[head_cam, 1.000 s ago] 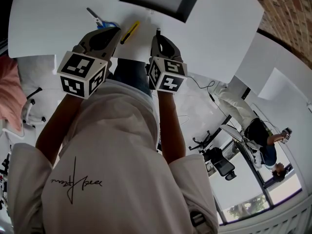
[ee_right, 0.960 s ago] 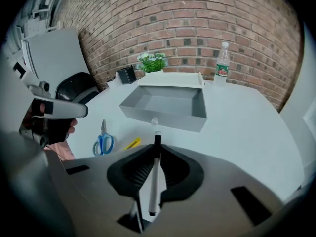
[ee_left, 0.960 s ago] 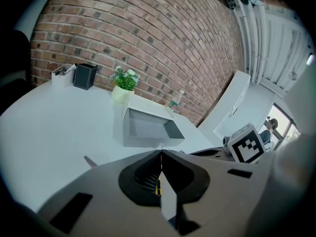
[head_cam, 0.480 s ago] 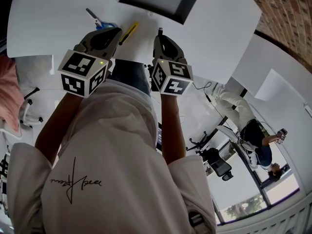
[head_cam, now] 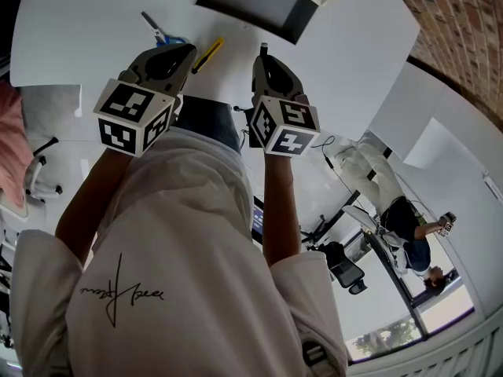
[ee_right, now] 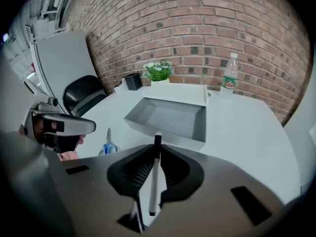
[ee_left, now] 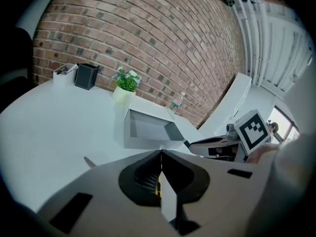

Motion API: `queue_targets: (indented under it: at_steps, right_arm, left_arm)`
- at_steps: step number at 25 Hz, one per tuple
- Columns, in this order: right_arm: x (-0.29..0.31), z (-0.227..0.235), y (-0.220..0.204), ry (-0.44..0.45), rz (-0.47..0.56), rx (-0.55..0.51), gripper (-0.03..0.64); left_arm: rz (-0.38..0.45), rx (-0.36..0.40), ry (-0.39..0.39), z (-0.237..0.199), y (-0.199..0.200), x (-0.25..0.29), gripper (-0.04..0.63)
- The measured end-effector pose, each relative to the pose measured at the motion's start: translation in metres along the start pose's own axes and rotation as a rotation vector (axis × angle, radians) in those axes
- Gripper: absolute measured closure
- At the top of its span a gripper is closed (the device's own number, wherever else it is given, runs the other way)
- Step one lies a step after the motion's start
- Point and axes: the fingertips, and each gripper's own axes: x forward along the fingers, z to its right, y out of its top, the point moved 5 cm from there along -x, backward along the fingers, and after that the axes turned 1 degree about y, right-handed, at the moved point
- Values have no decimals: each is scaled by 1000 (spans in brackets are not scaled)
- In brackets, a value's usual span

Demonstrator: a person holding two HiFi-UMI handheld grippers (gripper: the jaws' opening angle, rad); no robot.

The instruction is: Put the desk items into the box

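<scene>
We see the whole white pen (ee_right: 153,181), pinched by the right hand-held gripper (ee_right: 157,146), only in the right gripper view. The left hand-held gripper (ee_left: 161,154) is pressed together.

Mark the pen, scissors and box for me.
pen (ee_right: 154,182): right gripper view, white barrel between the jaws.
scissors (ee_right: 107,148): right gripper view, blue handles.
box (ee_right: 168,116): right gripper view, bare grey floor inside.
</scene>
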Motion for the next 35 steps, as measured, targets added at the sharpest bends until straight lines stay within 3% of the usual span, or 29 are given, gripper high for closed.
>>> queue_targets:
  at_steps: [35]
  right_arm:
    - [10,15,54,103,34,-137,555]
  left_arm:
    - [-27,21,1,16,-7,9,589]
